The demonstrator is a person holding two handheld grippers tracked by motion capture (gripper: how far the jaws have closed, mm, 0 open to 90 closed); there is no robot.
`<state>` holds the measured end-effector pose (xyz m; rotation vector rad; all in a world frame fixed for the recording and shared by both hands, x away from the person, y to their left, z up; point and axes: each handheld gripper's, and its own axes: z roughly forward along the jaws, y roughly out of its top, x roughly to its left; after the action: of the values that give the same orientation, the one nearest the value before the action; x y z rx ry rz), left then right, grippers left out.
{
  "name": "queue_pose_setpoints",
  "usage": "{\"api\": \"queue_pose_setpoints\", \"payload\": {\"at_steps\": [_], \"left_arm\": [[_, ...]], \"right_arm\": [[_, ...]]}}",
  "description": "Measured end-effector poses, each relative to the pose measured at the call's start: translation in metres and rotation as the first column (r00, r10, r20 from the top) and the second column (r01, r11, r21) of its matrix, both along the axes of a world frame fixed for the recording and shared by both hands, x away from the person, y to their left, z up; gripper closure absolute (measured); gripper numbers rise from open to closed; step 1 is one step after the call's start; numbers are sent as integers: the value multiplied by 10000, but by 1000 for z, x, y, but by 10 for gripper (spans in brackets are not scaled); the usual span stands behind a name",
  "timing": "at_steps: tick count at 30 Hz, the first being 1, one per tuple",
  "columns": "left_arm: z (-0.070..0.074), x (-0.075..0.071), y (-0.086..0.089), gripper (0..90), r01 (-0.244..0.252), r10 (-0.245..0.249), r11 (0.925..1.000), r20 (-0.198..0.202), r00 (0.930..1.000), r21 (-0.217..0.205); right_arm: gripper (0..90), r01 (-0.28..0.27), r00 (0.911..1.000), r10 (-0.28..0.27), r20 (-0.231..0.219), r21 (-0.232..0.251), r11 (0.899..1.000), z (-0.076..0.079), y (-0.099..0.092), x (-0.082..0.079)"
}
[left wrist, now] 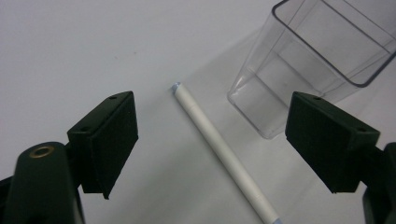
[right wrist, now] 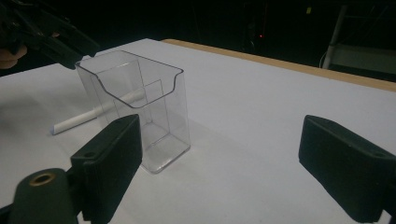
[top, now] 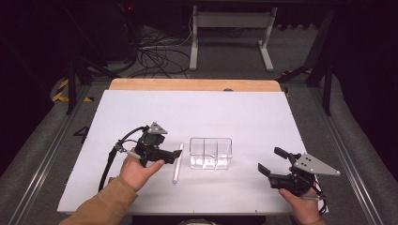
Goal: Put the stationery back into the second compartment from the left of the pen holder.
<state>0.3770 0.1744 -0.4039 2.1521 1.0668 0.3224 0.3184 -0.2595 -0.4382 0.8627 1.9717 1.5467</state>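
A white pen (top: 177,163) lies flat on the white table sheet (top: 211,110), just left of a clear plastic holder (top: 210,153) with compartments. My left gripper (top: 163,151) hovers over the pen, held by a hand in a tan sleeve. In the left gripper view the pen (left wrist: 219,147) runs between the wide-apart jaws of the left gripper (left wrist: 219,137), untouched, with the holder (left wrist: 308,60) beyond. My right gripper (top: 272,161) stands open at the front right, pointing at the holder (right wrist: 140,102). The right gripper (right wrist: 231,158) has nothing between its pads. The pen (right wrist: 77,122) shows behind the holder.
A wooden table edge (top: 195,85) runs along the back of the sheet. Behind it stand a white frame (top: 232,35) and loose cables (top: 157,56) on the floor. Bare sheet lies right of the holder and toward the back.
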Motion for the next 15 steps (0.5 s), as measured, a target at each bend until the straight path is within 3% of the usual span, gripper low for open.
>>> {"api": "queue_pose_setpoints", "payload": {"at_steps": [7,15], "left_arm": [[-3,12,-2,174,-327,308,9993,-905,9954,-200],[-6,17,-4,215,-728,752,9968,-819,9938,323]], "right_arm": [[149,-138,9998,138,-138,6,9999,1,0,3],[166,-240,9997,240,-14,44,9997,5,-2,1]]}}
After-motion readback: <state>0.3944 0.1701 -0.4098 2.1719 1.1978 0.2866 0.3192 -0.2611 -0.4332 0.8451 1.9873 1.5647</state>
